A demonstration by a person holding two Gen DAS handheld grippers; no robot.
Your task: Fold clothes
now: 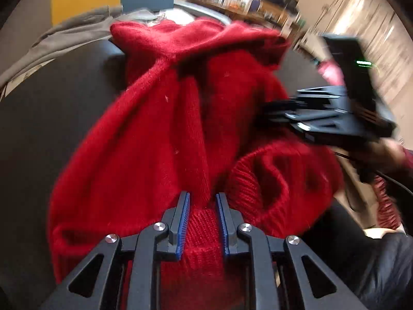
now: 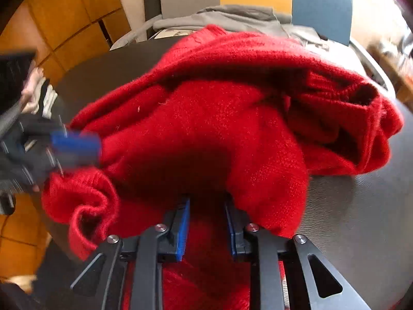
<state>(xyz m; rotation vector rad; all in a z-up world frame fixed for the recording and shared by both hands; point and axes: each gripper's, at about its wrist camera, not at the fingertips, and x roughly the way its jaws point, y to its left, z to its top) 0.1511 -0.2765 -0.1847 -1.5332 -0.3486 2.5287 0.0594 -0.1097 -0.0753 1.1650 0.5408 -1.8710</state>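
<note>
A bunched red knit sweater (image 1: 160, 134) lies on a dark table (image 1: 51, 118), its ribbed fabric gripped between both the left gripper (image 1: 203, 201) and right gripper (image 2: 207, 206); grey garment (image 2: 232, 15) behind.

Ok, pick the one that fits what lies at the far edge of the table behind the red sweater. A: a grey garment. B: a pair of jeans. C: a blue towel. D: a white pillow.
A: a grey garment is draped along the far edge of the dark table, just beyond the bunched red sweater.

One red sweater (image 1: 160, 129), one grey garment (image 2: 232, 15), one dark table (image 2: 361, 206), and two grippers: left gripper (image 1: 202, 206), right gripper (image 2: 206, 211).
</note>
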